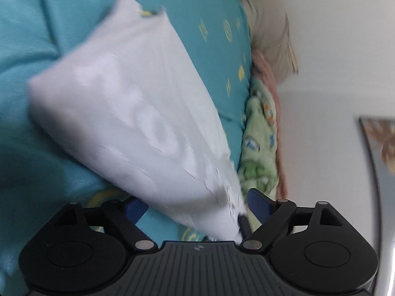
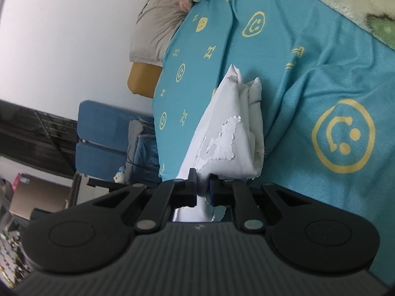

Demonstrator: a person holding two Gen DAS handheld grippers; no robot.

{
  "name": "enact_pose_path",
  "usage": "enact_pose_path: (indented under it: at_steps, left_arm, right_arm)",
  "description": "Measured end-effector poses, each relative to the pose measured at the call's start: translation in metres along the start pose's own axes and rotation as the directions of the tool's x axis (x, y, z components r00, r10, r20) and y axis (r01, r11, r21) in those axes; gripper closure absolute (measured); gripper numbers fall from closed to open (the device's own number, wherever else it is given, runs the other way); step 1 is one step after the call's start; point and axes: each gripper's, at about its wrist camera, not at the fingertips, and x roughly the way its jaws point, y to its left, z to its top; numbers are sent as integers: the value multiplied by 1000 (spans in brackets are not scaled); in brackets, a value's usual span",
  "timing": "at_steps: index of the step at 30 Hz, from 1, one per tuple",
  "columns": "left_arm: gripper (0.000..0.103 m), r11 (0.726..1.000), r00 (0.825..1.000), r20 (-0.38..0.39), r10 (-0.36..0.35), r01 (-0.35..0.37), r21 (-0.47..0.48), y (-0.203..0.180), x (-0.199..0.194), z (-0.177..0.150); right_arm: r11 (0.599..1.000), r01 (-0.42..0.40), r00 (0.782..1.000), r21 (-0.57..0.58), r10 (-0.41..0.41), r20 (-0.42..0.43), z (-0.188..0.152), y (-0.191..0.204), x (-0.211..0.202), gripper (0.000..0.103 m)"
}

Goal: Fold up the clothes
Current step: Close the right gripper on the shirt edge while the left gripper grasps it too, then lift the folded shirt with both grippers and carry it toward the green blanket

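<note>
A white garment [image 1: 138, 113] with a cracked white print hangs blurred over the teal bedsheet [image 1: 37, 37] in the left wrist view. It narrows to a point beside the right finger's base. My left gripper [image 1: 197, 203] has its blue pads [image 1: 259, 203] wide apart, and the cloth passes between them. In the right wrist view the same white garment [image 2: 229, 133] rises bunched and folded from my right gripper [image 2: 203, 190]. That gripper's fingers are pinched together on a lower edge of the cloth. The teal bedsheet [image 2: 308, 74] carries yellow smiley faces.
A green fleece blanket [image 1: 259, 135] and a beige pillow [image 2: 158, 32] lie at the bed's head against a white wall [image 1: 333, 49]. Beyond the bed's edge stand a blue chair [image 2: 103, 133], a dark shelf [image 2: 29, 123] and floor clutter.
</note>
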Motion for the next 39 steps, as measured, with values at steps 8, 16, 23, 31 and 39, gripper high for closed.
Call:
enact_pose_path:
  at_steps: [8, 16, 23, 31, 39]
  left_arm:
    - [54, 998, 993, 96, 68, -68, -5, 4, -5, 2]
    - [75, 999, 989, 142, 42, -43, 0, 4, -13, 9]
    - [77, 999, 988, 152, 42, -46, 21, 2, -18, 9]
    - [77, 998, 987, 151, 54, -55, 3, 3, -21, 6]
    - [57, 988, 987, 120, 111, -97, -117, 22, -26, 13]
  right_arm:
    - [999, -25, 1000, 42, 24, 16, 5, -5, -9, 92]
    - [993, 5, 994, 117, 7, -107, -7, -20, 10, 83]
    - [983, 0, 957, 183, 53, -287, -30, -27, 44, 23]
    - [979, 40, 998, 199, -28, -60, -5, -39, 28, 40]
    - [997, 75, 996, 28, -73, -57, -4, -21, 25, 84]
